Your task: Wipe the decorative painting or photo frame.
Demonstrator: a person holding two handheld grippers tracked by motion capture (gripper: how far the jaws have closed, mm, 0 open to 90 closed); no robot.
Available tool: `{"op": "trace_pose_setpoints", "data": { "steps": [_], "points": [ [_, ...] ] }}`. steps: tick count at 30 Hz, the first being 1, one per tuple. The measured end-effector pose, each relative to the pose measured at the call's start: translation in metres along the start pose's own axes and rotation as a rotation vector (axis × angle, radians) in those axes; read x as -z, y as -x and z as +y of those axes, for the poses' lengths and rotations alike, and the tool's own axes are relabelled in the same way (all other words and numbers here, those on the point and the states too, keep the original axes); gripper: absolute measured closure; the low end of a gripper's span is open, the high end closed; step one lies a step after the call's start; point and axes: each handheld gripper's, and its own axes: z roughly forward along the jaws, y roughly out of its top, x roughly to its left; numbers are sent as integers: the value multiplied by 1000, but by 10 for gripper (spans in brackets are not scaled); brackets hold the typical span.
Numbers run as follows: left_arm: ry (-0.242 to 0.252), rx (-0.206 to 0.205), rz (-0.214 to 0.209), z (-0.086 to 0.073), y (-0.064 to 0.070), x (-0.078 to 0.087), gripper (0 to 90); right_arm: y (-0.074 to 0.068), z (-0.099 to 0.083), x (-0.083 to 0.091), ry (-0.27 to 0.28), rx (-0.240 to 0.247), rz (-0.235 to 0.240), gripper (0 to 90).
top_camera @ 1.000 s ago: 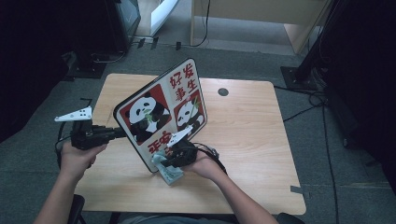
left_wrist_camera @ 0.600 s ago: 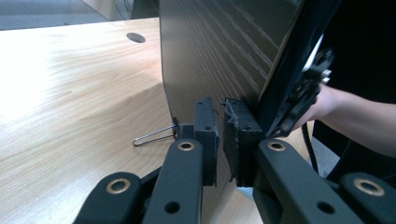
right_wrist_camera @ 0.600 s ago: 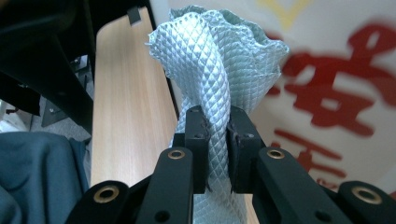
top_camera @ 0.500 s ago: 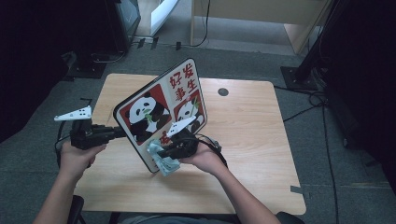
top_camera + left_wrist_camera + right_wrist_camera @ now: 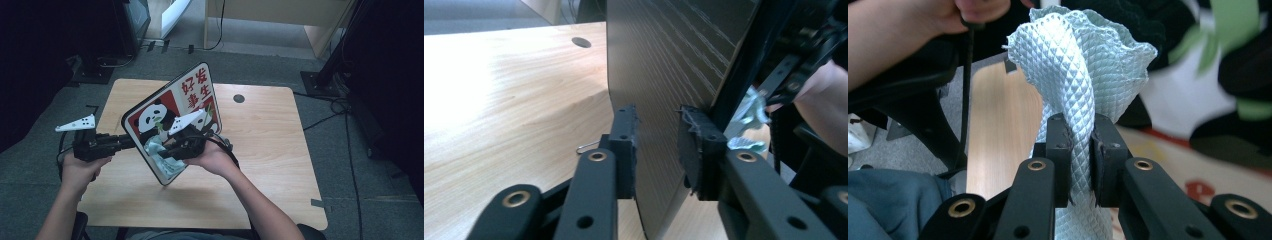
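The panda board (image 5: 172, 122) stands tilted above the table (image 5: 280, 150). The left gripper (image 5: 656, 145) pinches its edge between both jaws. The right gripper (image 5: 1079, 150) squeezes a pale blue cloth (image 5: 1083, 70) tight and holds it against the board's picture side.

A light wooden table (image 5: 280, 165) with rounded corners sits in the middle of the high view on a grey floor (image 5: 370, 200). Near its upper right edge is 1 small round dark hole (image 5: 239, 98). In the left gripper view the same hole (image 5: 581, 42) shows at the upper middle, and a thin bent wire clip (image 5: 588, 146) lies on the wood at the centre left of the frame. A panda board (image 5: 172, 117) stands tilted, its lower corner at the tabletop in the lower middle of the high view.
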Motion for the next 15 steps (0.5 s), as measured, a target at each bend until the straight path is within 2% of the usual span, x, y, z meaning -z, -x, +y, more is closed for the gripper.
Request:
{"op": "trace_pose_setpoints", "data": {
  "steps": [8,15],
  "points": [
    [4,4,8,-2,-3,3,630,-12,31,1,16,64,14,811],
    [4,6,28,-6,-6,6,584,-19,54,7,51,93,26,812]
  ]
}}
